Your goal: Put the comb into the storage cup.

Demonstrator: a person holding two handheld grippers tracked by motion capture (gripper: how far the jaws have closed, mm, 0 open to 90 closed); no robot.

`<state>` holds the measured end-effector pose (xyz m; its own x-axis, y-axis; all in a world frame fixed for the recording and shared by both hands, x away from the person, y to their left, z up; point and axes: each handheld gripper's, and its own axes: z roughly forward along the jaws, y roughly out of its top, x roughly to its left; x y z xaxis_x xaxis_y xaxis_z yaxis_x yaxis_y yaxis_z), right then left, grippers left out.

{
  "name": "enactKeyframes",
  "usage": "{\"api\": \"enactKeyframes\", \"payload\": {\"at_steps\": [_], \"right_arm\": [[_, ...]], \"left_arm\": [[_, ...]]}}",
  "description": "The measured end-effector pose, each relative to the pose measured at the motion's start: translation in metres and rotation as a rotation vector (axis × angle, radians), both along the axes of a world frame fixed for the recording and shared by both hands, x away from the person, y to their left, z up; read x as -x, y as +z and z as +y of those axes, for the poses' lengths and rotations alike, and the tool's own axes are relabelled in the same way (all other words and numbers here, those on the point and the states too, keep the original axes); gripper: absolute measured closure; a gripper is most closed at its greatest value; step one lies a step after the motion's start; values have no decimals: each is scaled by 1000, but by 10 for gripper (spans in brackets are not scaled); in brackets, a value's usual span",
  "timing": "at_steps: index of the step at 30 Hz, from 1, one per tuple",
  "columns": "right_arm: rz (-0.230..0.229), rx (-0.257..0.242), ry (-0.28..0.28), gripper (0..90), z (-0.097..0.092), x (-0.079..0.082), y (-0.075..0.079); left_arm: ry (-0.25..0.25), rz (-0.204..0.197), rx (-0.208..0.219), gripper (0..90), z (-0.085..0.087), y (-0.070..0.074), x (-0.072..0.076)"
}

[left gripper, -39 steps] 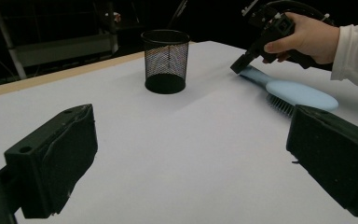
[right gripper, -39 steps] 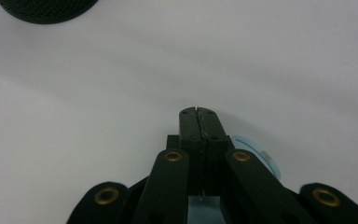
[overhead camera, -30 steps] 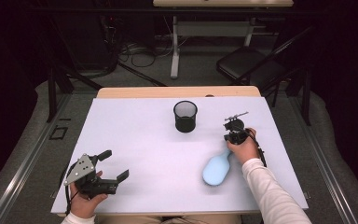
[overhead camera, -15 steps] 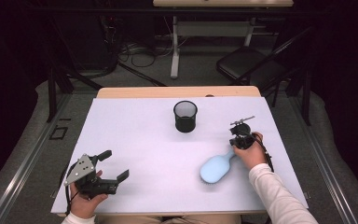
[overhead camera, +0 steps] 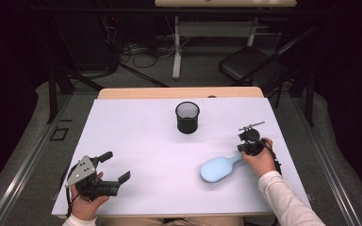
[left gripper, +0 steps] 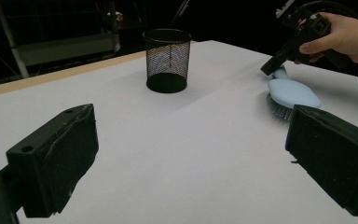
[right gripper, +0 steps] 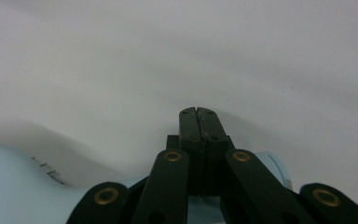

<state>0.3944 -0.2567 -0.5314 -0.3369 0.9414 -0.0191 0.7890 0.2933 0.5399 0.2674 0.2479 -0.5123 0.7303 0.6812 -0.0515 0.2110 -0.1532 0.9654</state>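
Pale-blue hairbrush (overhead camera: 218,168) lies flat right of mesh cup (overhead camera: 187,117), not yet lifted; right gripper (overhead camera: 246,149) fully closed at its handle, gripping nothing; left gripper (overhead camera: 115,167) wide open, empty.

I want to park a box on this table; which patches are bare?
Bare: the wide stretch between the mesh cup and the left gripper, plus the far left corner. Crowded: the right side, where the right gripper meets the hairbrush.

In the right gripper view, the pale blue plastic hairbrush (right gripper: 14,186) is blurred and cut off by the left and bottom edges, its handle hidden behind the right gripper (right gripper: 198,114). Whether the closed jaws pinch that handle cannot be told. In the left gripper view, the left gripper (left gripper: 191,154) is cut off by the bottom edge.
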Motion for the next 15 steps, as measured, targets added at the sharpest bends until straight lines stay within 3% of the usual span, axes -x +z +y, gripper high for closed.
{"api": "enactKeyframes", "payload": {"at_steps": [15], "right_arm": [[0, -41, -8, 900, -9, 20, 0]], "left_arm": [[3, -1, -4, 25, -1, 0, 1]]}}
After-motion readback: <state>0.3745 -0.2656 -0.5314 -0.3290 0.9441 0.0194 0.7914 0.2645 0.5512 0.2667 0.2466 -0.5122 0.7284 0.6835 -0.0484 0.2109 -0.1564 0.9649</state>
